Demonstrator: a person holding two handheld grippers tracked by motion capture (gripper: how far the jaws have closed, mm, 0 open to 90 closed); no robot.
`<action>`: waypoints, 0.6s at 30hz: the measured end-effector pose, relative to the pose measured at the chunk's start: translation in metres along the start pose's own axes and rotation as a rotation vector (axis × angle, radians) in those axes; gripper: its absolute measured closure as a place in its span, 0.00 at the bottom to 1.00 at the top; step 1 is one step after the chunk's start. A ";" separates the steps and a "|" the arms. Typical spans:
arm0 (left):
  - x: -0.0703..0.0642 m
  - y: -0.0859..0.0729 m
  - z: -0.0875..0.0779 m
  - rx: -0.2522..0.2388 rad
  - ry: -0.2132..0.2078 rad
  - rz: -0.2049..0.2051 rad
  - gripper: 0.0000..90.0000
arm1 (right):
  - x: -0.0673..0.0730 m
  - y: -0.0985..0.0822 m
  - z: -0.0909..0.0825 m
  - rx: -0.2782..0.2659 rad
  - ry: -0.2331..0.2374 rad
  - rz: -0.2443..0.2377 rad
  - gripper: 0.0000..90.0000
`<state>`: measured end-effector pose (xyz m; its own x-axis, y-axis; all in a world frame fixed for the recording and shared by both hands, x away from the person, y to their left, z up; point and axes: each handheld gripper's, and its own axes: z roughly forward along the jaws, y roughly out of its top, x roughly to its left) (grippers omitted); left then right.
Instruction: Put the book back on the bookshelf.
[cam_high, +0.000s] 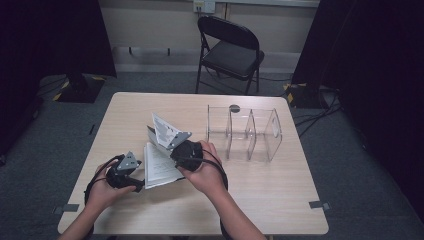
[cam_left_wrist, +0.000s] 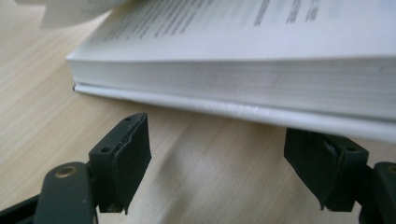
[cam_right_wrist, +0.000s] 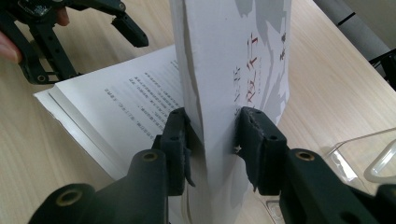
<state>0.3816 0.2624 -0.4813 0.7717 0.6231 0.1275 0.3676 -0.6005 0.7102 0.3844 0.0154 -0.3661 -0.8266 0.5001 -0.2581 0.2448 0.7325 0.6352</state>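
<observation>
Two risks stand out: the right gripper (cam_right_wrist: 212, 140), clamped on the lifted cover (cam_right_wrist: 233, 70) of the book (cam_high: 159, 167) near the table's (cam_high: 260, 200) left, could tear it, while the open left gripper (cam_left_wrist: 224, 154) offers no restraint.

Open book (cam_high: 159, 167) lies on table (cam_high: 260, 185) left of centre, divider rack (cam_high: 245, 132) to its right, folding chair (cam_high: 229, 47) behind the table's far edge.
</observation>
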 end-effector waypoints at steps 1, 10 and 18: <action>0.000 0.001 0.001 -0.008 -0.004 -0.003 0.25 | 0.000 0.000 0.000 0.001 0.000 -0.001 0.70; -0.005 0.008 0.007 -0.012 0.013 0.017 0.24 | 0.000 0.002 0.000 0.007 0.002 -0.013 0.70; -0.009 0.014 0.005 -0.034 0.022 0.065 0.27 | -0.002 0.005 -0.002 0.018 0.003 -0.029 0.70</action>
<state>0.3820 0.2458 -0.4755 0.7816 0.5945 0.1887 0.2989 -0.6226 0.7232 0.3860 0.0174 -0.3612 -0.8349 0.4771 -0.2744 0.2296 0.7551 0.6141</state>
